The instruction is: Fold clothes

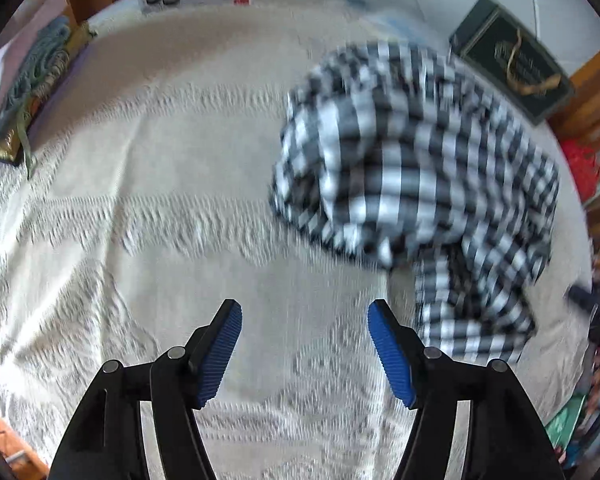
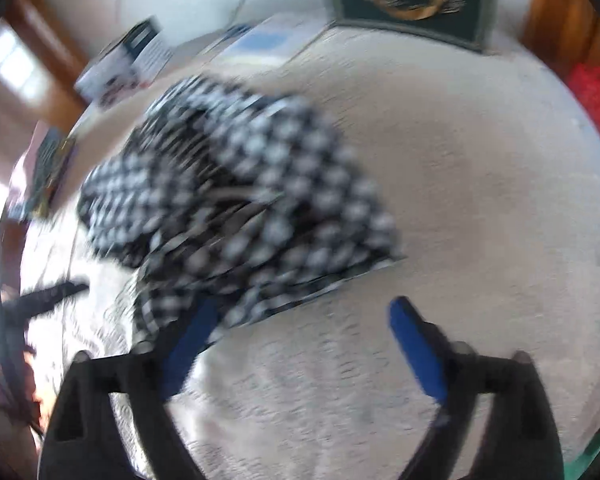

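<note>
Folding barely begun: checked shirt (image 1: 416, 184) lies crumpled in a heap on the bedspread (image 1: 160, 184), left gripper (image 1: 305, 350) and right gripper (image 2: 300, 346) both spread wide, holding nothing, near the shirt.

The shirt (image 1: 412, 168) was soft woven cloth, black-and-white check, matt and rumpled. Under it the bedspread (image 1: 160, 184) looked like cream cotton with a raised, bumpy weave, pretty rough. Both grippers (image 1: 305, 348) (image 2: 308, 344) were matt black plastic with ribbed blue rubbery pads (image 1: 220, 356) and small dull metal pins. The bed frame (image 1: 596, 76) was glossy varnished wood.
</note>
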